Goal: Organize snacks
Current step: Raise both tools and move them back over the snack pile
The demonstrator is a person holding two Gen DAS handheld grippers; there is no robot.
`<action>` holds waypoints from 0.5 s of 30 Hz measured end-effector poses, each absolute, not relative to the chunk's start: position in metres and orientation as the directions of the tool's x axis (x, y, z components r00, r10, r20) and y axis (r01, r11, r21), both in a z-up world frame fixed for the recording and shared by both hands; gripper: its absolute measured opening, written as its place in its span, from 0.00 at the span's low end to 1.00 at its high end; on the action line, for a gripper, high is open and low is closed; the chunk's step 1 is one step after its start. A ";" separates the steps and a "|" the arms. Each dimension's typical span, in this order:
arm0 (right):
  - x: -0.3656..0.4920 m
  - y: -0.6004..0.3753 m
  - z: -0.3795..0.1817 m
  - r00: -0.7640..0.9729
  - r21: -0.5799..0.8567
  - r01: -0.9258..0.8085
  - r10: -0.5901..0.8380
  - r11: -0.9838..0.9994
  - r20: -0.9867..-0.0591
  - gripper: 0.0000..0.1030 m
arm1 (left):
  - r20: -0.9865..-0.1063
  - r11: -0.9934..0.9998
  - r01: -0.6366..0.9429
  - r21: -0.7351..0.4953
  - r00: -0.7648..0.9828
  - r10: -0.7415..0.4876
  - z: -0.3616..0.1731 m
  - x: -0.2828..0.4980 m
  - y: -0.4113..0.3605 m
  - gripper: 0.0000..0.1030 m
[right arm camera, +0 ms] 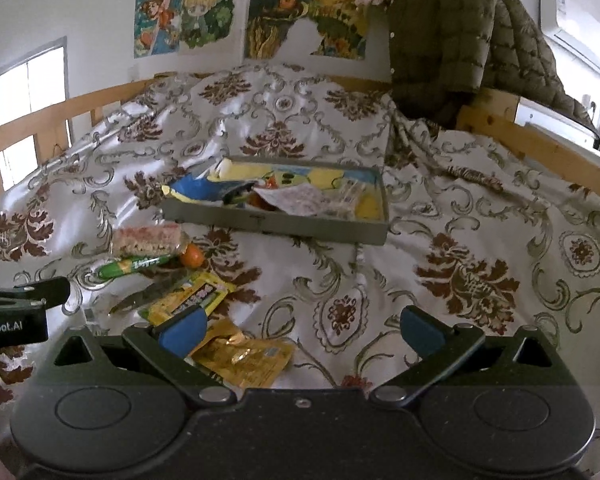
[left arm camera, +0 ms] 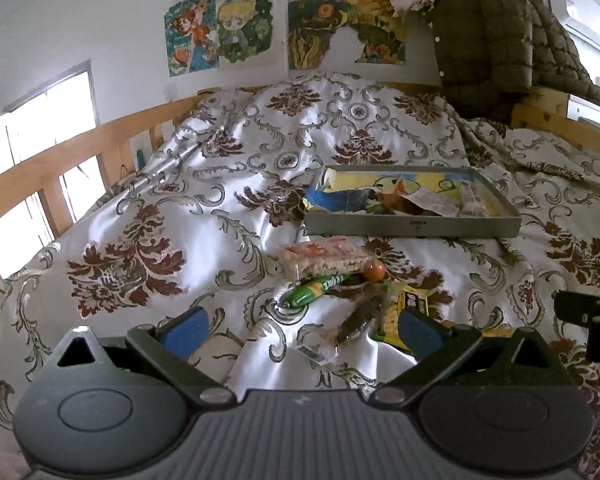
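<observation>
- Left wrist view: left gripper [left arm camera: 300, 334] hangs low over the bedspread [left arm camera: 148, 216], fingers [left arm camera: 188, 330] spread wide, grasping nothing.
- Loose snacks lie in a cluster ahead of it, a little right of centre. Far edge of the cluster: pink wafer pack [left arm camera: 324, 258], lying crosswise. Nearer: green tube pack [left arm camera: 316, 290], long axis slanting from near-left to far-right. Small orange ball [left arm camera: 376, 271] just beside the wafer pack's right end.
- Nearest piece: dark brown wrapped bar [left arm camera: 362, 316], sitting between the open fingers but toward the right one; its long axis runs up and right, oblique to the line between the fingers.
- Grey tray [left arm camera: 412, 226] lies beyond the cluster, slightly right, already holding several packets.
- Right wrist view: right gripper [right arm camera: 300, 332] also released and empty. The cluster sits off to its left; yellow packet [right arm camera: 192, 294] touches or passes under its left finger [right arm camera: 184, 328]; gold foil pouch [right arm camera: 244, 354] lies close in, just inside that finger.
- Judgement: brown bar is the left gripper's pick, being nearer and already bracketed; a slight twist would square the fingers across it. Gold pouch suits the right.
</observation>
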State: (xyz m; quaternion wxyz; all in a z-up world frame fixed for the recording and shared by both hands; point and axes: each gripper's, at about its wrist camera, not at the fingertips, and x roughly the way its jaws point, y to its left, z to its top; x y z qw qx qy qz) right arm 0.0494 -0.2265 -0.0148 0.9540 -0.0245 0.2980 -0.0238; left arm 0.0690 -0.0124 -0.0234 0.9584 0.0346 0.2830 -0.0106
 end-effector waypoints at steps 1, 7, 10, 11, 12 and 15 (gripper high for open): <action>0.050 -0.227 -0.015 0.820 -0.061 0.029 -0.059 0.998 -0.570 0.99 | -0.547 0.998 0.035 0.057 0.837 0.002 -0.024 0.070 -0.012 1.00; 0.054 -0.225 -0.018 0.812 -0.054 0.012 -0.042 0.998 -0.583 0.99 | -0.552 0.999 0.020 0.032 0.834 0.001 -0.025 0.074 -0.007 1.00; 0.057 -0.224 -0.020 0.801 -0.049 -0.002 -0.028 0.999 -0.598 0.99 | -0.561 0.999 0.030 0.037 0.828 -0.004 -0.026 0.079 -0.009 1.00; 0.059 -0.224 -0.021 0.797 -0.046 -0.005 -0.024 0.999 -0.604 0.99 | -0.565 0.999 0.035 0.042 0.825 -0.005 -0.027 0.081 -0.010 1.00; 0.060 -0.225 -0.022 0.792 -0.043 -0.007 -0.021 0.999 -0.610 0.99 | -0.570 0.998 0.042 0.048 0.822 -0.007 -0.028 0.083 -0.012 1.00; 0.063 -0.226 -0.024 0.786 -0.036 -0.011 -0.013 0.999 -0.619 0.99 | -0.577 0.996 0.058 0.065 0.817 -0.010 -0.032 0.088 -0.016 1.00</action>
